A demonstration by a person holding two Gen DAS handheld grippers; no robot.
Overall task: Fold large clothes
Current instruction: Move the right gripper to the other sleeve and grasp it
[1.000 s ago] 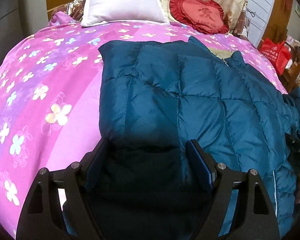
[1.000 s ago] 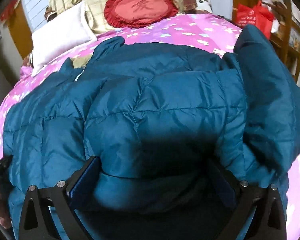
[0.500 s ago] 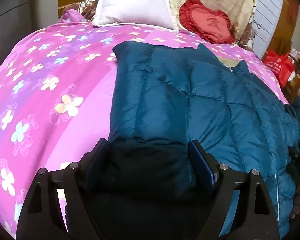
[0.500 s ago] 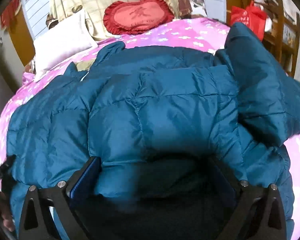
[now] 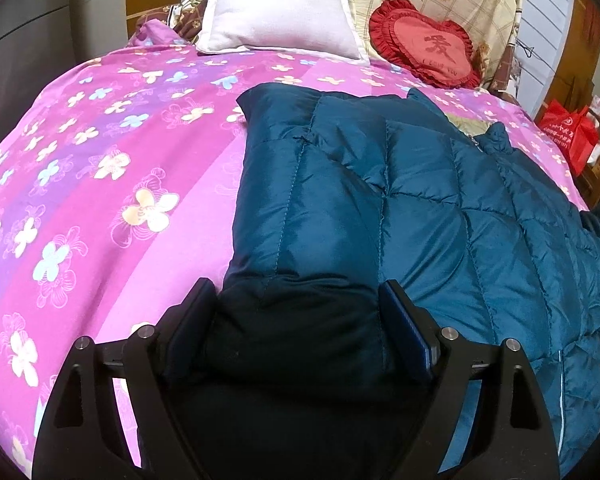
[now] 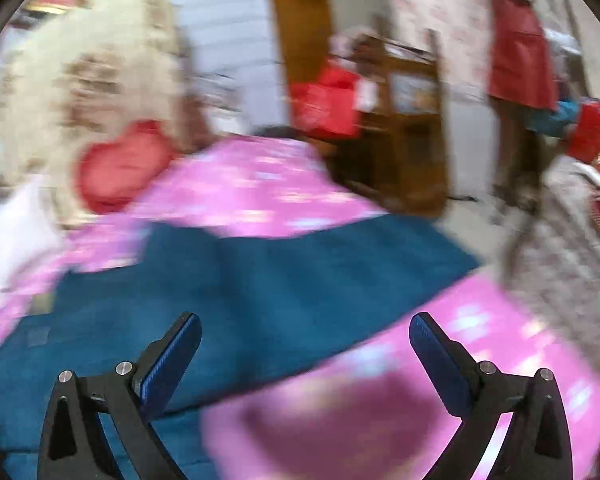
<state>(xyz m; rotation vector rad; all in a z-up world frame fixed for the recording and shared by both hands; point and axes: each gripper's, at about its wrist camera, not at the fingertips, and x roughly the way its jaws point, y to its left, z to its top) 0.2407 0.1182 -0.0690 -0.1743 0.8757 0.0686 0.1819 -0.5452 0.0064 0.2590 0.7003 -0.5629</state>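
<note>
A teal quilted down jacket (image 5: 440, 208) lies spread on the pink flowered bedspread (image 5: 100, 168). My left gripper (image 5: 298, 300) is open, its fingers (image 5: 196, 312) wide on both sides of the jacket's near left edge, which bulges dark between them. In the blurred right wrist view, my right gripper (image 6: 304, 332) is open and empty, over the jacket's (image 6: 260, 280) right edge and the bare bedspread (image 6: 440, 360).
A white pillow (image 5: 280, 12) and a red heart cushion (image 5: 428, 48) lie at the head of the bed. A red bag (image 5: 568, 132) and wooden furniture (image 6: 404, 120) stand beyond the right side. A patterned grey cloth (image 6: 568, 240) lies at the far right.
My right gripper has let go of the jacket fold and swung fast to the right, off the jacket. My left gripper has shifted slightly left, still around the jacket's edge.
</note>
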